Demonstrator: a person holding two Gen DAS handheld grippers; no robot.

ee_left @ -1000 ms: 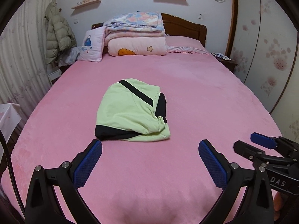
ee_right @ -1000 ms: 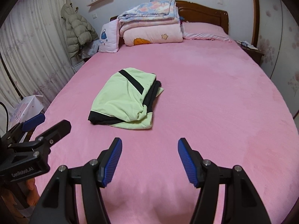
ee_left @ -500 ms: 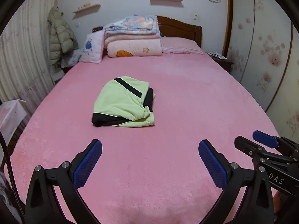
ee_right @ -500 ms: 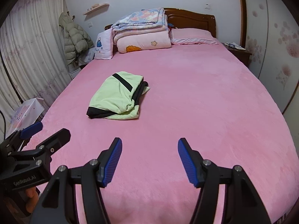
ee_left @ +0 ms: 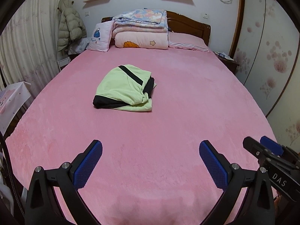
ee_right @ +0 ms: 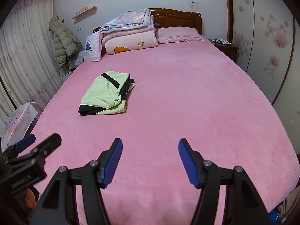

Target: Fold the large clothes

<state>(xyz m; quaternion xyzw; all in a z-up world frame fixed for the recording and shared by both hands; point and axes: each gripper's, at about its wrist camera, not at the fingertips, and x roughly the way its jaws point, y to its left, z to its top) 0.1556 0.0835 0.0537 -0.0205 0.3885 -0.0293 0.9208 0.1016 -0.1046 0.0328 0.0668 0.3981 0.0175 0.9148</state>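
Note:
A light green garment with black trim lies folded into a compact bundle on the pink bed, left of the middle. My left gripper hangs open over the bed's near end, well short of the garment, with nothing between its blue pads. My right gripper is open too, empty, over the near end and to the right of the garment. Each gripper shows at the edge of the other's view: the right gripper at the left wrist view's right, the left gripper at the right wrist view's left.
Folded quilts and pillows are stacked at the wooden headboard. A padded coat hangs by the curtain on the left. A nightstand stands at the far right, a white box on the floor at the left.
Both grippers have drawn back from the garment toward the foot of the bed, so the bundle looks smaller and farther. Both stayed open and empty.

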